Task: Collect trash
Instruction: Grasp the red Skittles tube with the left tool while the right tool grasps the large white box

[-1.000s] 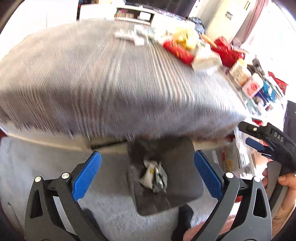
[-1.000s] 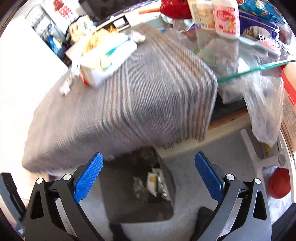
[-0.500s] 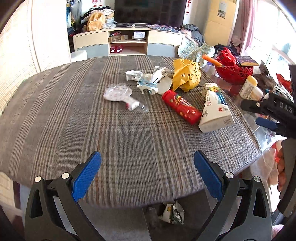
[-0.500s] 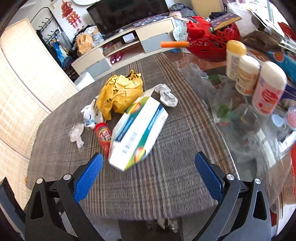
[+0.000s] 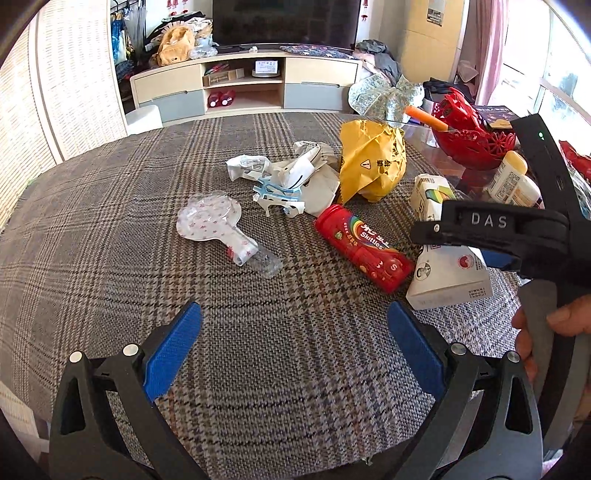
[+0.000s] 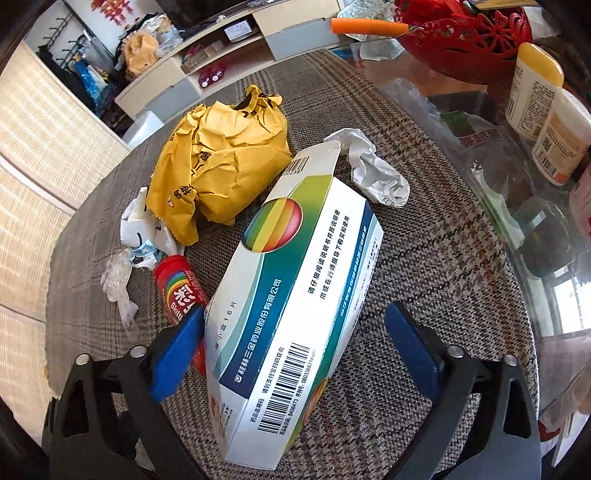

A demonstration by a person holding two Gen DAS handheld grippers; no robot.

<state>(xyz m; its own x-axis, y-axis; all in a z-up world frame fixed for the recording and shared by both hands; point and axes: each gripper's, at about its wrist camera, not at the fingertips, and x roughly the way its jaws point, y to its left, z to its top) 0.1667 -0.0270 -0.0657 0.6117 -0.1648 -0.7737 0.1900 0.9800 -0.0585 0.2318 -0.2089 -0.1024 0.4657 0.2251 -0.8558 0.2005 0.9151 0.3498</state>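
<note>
Trash lies on the plaid tablecloth (image 5: 110,258): a clear star-printed plastic blister (image 5: 210,225), crumpled white paper with a blue plastic piece (image 5: 288,181), a crumpled yellow bag (image 5: 371,162), a red Skittles tube (image 5: 364,251) and a white medicine box (image 5: 447,277). My left gripper (image 5: 295,332) hangs open over bare cloth, short of the pile. My right gripper (image 6: 295,332) straddles the medicine box (image 6: 295,277). Its jaws are closing; the left pad is at the box's edge and the right pad stands clear. Its black finger (image 5: 487,221) shows above the box in the left wrist view.
A crumpled white wrapper (image 6: 373,170) lies behind the box. To the right, on bare glass, stand a red basket (image 5: 472,140) with an orange-handled knife (image 6: 365,26) and several bottles (image 6: 535,85). A TV cabinet (image 5: 243,85) stands beyond the table.
Both grippers came up from the dark bin below the table edge to over the tabletop. The right one moved in around the medicine box and its jaws narrowed.
</note>
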